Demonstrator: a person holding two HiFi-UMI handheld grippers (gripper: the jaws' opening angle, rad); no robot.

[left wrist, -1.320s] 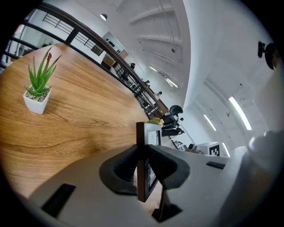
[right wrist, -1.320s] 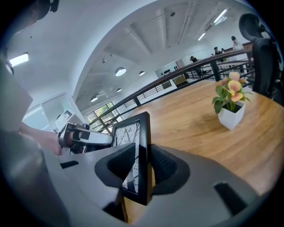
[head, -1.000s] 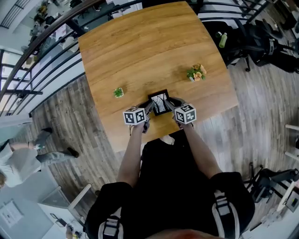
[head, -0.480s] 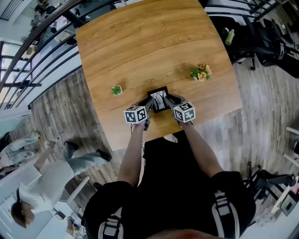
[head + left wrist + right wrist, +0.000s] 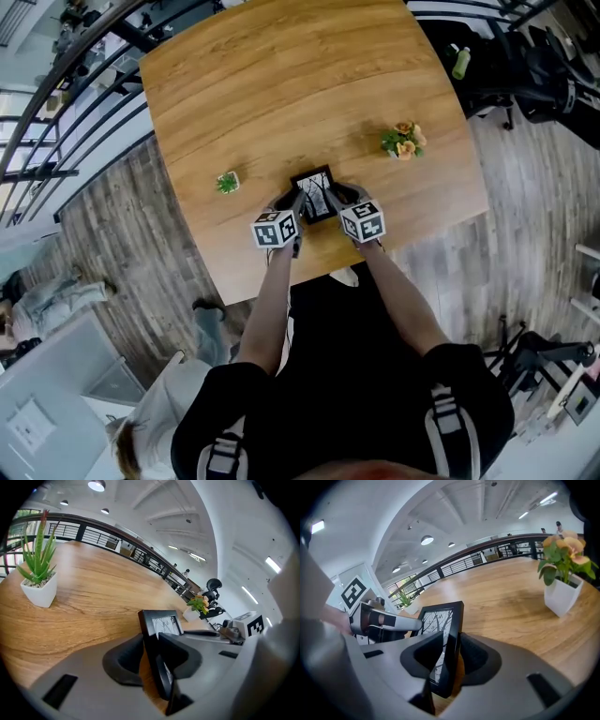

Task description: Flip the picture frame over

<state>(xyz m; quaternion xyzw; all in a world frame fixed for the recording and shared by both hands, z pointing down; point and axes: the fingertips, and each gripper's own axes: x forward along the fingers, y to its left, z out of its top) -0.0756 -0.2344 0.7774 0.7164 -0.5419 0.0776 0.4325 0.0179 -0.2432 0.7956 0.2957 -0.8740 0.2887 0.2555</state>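
Tabletop (image 5: 281, 84) frame (image 5: 316, 194) between right fingers (image 5: 480, 660), opening left fingers (image 5: 123, 660).

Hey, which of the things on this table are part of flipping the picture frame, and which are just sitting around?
In the job: picture frame; left gripper, jaws opening with the frame between them; right gripper, shut on the frame.
Lying about: spiky green plant in a white pot; orange flowers in a white pot.

Picture frame (image 5: 316, 192), green plant (image 5: 227, 183), flower pot (image 5: 403, 142) on table (image 5: 281, 84)
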